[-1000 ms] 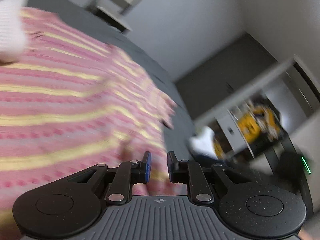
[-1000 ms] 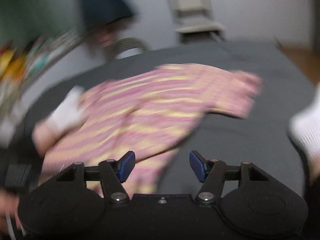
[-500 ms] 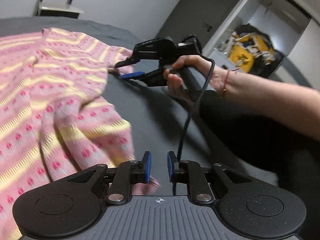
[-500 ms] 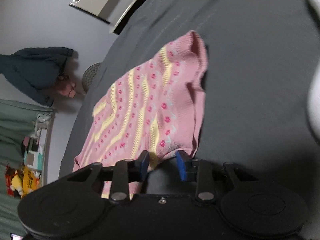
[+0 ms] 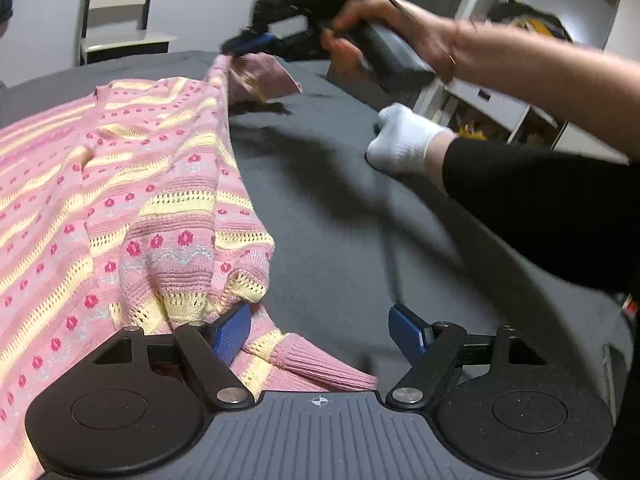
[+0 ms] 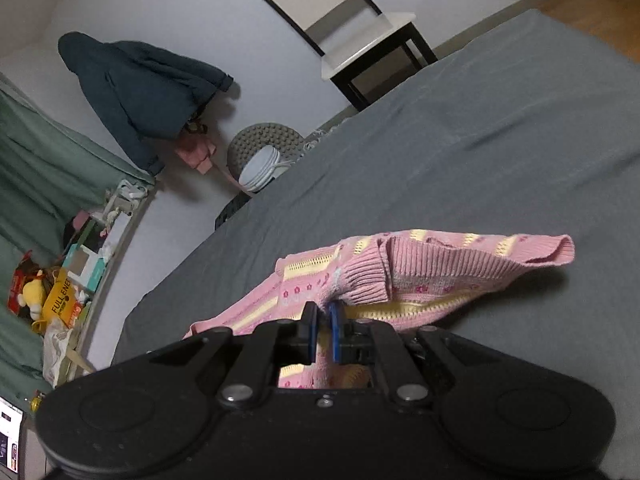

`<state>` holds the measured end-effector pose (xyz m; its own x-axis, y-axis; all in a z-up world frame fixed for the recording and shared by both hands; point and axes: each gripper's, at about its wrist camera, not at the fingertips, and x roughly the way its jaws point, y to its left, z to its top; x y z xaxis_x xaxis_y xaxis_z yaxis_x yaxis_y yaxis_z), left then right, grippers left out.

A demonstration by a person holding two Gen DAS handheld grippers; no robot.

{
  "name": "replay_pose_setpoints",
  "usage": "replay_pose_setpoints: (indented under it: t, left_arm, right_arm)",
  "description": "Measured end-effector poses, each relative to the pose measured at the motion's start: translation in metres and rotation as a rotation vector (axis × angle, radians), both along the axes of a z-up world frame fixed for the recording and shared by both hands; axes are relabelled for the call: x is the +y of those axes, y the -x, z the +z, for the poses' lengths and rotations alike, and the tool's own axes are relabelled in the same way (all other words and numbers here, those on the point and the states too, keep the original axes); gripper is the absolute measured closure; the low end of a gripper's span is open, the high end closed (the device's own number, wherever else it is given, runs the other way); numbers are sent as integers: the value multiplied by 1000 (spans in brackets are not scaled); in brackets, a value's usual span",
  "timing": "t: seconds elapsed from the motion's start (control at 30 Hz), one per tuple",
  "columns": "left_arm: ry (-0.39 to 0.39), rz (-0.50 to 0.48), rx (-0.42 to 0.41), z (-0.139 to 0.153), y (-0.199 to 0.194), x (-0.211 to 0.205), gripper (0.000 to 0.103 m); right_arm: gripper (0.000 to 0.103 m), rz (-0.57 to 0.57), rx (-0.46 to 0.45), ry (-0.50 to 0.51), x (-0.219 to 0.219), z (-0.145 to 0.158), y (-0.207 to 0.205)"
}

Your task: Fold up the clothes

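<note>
- The left gripper (image 5: 320, 330) is spread wide, nothing between its blue pads; the left pad (image 5: 232, 330) touches a bunched fold of the pink knitted sweater (image 5: 120, 208), and a ribbed cuff of it lies between the two pads on the sheet.
- Ahead and to the left of that gripper the sweater spreads over the grey bed sheet (image 5: 332, 216), pink with yellow openwork stripes and rows of small red flowers; to the gripper's right the sheet is bare.
- Farther ahead and to the right, a foot in a white sock (image 5: 404, 142) rests on the sheet, with a black trouser leg (image 5: 540, 204) behind it.
- At the far end of the sweater, the right gripper (image 5: 250, 42) shows blurred in the left wrist view, held in a bare hand (image 5: 384, 30); it lifts the garment's far edge off the sheet.
- In the right wrist view, the right gripper (image 6: 322, 332) is pinched tight on the sweater (image 6: 404, 276): knit passes between the nearly closed blue pads, and a ribbed cuff stands up just beyond them, stretching off to the right above the sheet (image 6: 460, 152).
- Beyond the bed, a chair (image 6: 356, 32) stands against the wall, and to the left a dark jacket (image 6: 136, 92) hangs beside a green curtain (image 6: 40, 172).
</note>
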<state>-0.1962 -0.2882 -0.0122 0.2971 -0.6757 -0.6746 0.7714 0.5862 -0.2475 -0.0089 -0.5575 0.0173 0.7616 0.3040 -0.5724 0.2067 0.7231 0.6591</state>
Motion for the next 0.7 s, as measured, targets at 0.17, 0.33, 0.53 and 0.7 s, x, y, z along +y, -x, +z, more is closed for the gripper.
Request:
replay_pose_setpoints:
  t: [0.17, 0.33, 0.53, 0.7]
  left_arm:
    - [-16, 13, 1, 15, 5, 5, 26]
    - [0, 41, -36, 33, 18, 20, 26]
    - [-101, 38, -113, 27, 19, 11, 26]
    - [-200, 58, -86, 3, 3, 14, 26]
  right_arm:
    - [95, 1, 6, 10, 4, -5, -15]
    - [95, -5, 8, 12, 4, -9, -19]
    - [96, 18, 5, 25, 6, -10, -44]
    - [95, 56, 27, 81, 29, -14, -70]
